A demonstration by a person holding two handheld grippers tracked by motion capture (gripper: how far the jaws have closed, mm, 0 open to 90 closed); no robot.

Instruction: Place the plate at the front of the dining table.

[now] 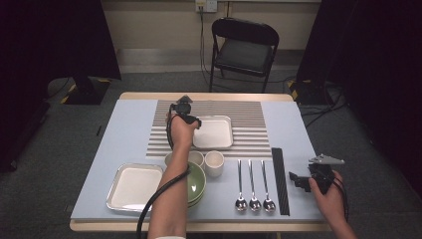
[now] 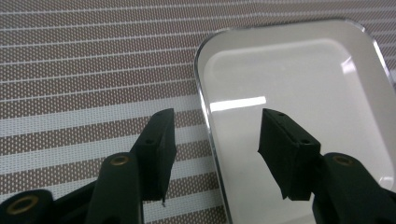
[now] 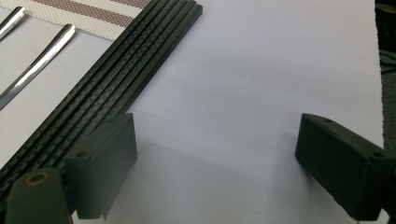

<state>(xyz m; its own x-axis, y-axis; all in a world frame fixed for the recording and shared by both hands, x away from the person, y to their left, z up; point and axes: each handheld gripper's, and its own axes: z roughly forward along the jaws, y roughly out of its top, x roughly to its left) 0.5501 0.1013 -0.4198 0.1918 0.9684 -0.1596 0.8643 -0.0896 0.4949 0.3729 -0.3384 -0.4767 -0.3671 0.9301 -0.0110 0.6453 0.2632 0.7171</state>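
My left gripper [image 1: 191, 119] [image 2: 217, 116] hangs over the striped placemat [image 1: 249, 114] [image 2: 93, 56], open. Its jaws straddle the left rim of a white square plate [image 1: 214, 133] [image 2: 303, 79] that lies flat on the mat; neither pad presses on the rim. My right gripper [image 1: 294, 179] [image 3: 215, 130] rests at the table's right side, open, with bare light-blue table between its fingers. A set of black chopsticks [image 1: 279, 179] [image 3: 116, 79] lies just left of it.
Three spoons [image 1: 253, 184] [image 3: 37, 65] lie side by side left of the chopsticks. Two beige cups [image 1: 214, 163], stacked green bowls [image 1: 198, 181] and a second white square plate [image 1: 134, 186] sit at the front left. A black folding chair [image 1: 244, 47] stands beyond the table.
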